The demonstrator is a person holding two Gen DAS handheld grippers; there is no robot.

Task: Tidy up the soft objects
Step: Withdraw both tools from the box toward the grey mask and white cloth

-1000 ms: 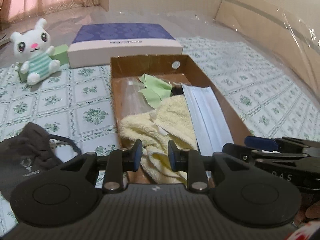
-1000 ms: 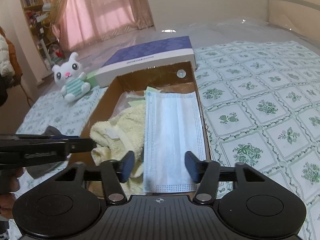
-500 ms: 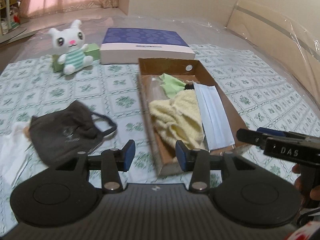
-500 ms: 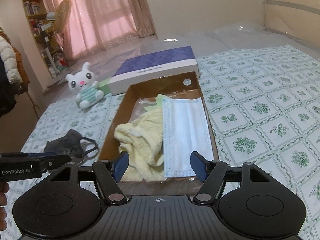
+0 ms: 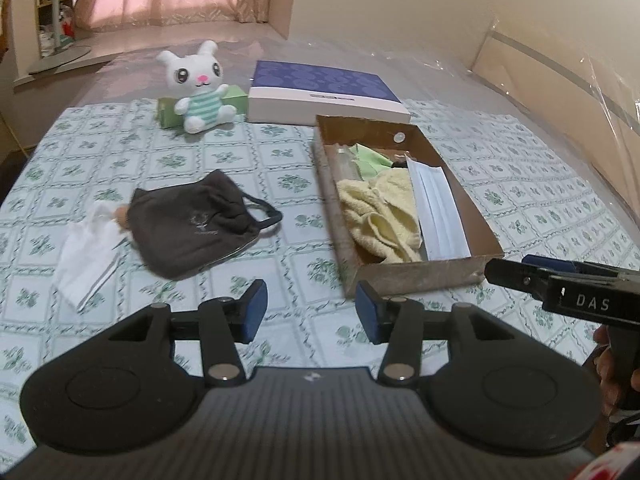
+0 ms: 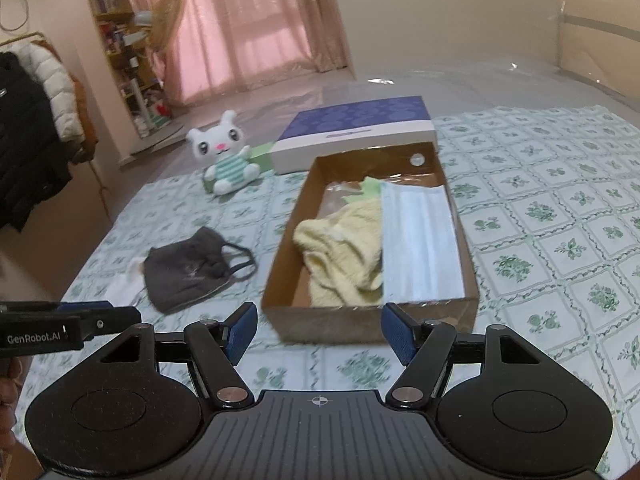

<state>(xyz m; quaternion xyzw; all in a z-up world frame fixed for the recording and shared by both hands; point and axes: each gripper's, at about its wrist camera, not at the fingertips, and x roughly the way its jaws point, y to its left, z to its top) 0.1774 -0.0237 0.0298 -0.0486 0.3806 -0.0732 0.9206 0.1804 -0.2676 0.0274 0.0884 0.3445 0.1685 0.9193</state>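
A shallow brown cardboard box (image 6: 370, 322) is seen at centre frame in the right wrist view, on the green-patterned white bedcover (image 6: 560, 248). Inside it, a crumpled pale yellow towel (image 6: 340, 252) lies just beside a flat light-blue pleated face mask (image 6: 420, 240). A dark grey cloth mask with ear loops (image 5: 192, 224) lies on the cover at centre left of the left wrist view, touching a white cloth (image 5: 86, 256). The left gripper (image 5: 308, 312) is opening with nothing between its jaws. The right gripper (image 6: 318, 330) is held apart, empty, before the box's near wall. A white plush rabbit (image 5: 200, 86) is noted at upper left.
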